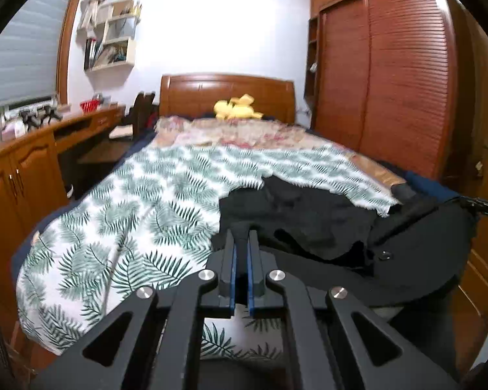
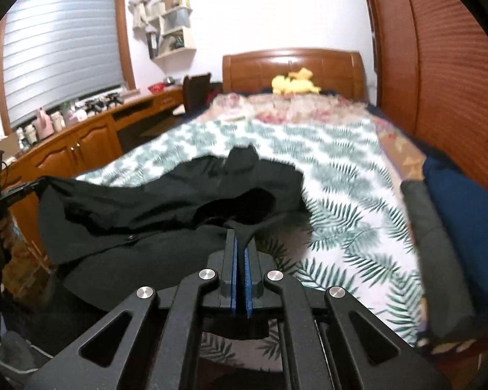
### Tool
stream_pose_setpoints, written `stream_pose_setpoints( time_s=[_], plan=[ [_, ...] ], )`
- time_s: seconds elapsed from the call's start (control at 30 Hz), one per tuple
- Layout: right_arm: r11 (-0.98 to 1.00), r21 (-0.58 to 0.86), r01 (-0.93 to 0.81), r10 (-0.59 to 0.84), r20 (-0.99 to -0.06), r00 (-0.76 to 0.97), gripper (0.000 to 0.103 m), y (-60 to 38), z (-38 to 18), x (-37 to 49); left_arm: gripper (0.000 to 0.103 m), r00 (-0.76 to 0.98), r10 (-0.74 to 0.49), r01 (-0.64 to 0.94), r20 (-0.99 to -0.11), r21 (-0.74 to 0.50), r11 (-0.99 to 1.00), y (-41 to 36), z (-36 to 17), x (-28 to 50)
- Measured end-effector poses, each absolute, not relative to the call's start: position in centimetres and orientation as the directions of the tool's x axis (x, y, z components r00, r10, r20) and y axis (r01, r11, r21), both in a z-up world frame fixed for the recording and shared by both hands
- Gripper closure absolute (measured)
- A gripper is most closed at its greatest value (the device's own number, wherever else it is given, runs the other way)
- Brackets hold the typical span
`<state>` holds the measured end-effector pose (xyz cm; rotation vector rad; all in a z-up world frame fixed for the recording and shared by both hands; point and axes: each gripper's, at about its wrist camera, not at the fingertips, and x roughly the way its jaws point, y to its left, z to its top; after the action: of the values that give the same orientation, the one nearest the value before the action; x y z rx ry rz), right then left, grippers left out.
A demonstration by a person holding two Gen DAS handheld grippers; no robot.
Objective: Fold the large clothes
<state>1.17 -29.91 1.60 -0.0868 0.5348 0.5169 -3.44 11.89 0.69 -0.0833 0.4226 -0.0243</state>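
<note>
The black garment (image 1: 325, 224) hangs between the two grippers over the near end of the bed (image 1: 120, 214), its far part lying crumpled on the leaf-print cover (image 1: 166, 188) and its near edge lifted clear of it. The left gripper (image 1: 243, 237) is closed on a pinch of the black cloth, which sticks out past the blue pads, and the right gripper (image 2: 243, 235) is closed on another pinch of the same edge in the same way. In each wrist view the other gripper shows at the border of the picture, with the cloth stretched toward it (a small button shows on the near panel, so it may be a shirt or a coat; I cannot tell which). I judge that the step in hand is the lifting and spreading of the garment, before any fold is made. The next move calls for both hands to keep the edge taut and level, then to lay the cloth flat on the cover. A yellow plush toy (image 1: 236, 107) lies by the headboard (image 1: 227, 94), well apart from the work.
</note>
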Motion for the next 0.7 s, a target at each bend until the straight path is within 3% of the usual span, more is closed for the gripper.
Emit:
stream_pose_setpoints(
  time_s=[0.13,0.27,0.7],
  plan=[
    [0.862,0.045,-0.505,0.464,-0.472,0.750,0.102,-31.1,3.9,-2.1,0.101,0.930,-0.050,0.021,-0.365,-0.083,0.996,11.4,2.5,-5.4],
    [0.866,0.029,-0.499,0.451,-0.478,0.754,0.102,-31.1,3.9,-1.9,0.101,0.919,-0.036,0.007,-0.392,-0.076,0.997,11.4,2.1,-2.8],
    [0.904,0.018,-0.428,0.366,-0.549,0.751,0.102,-28.3,-0.5,17.0,0.101,0.905,0.047,-0.076,-0.424,-0.053,0.996,12.6,0.0,14.1]
  ],
)
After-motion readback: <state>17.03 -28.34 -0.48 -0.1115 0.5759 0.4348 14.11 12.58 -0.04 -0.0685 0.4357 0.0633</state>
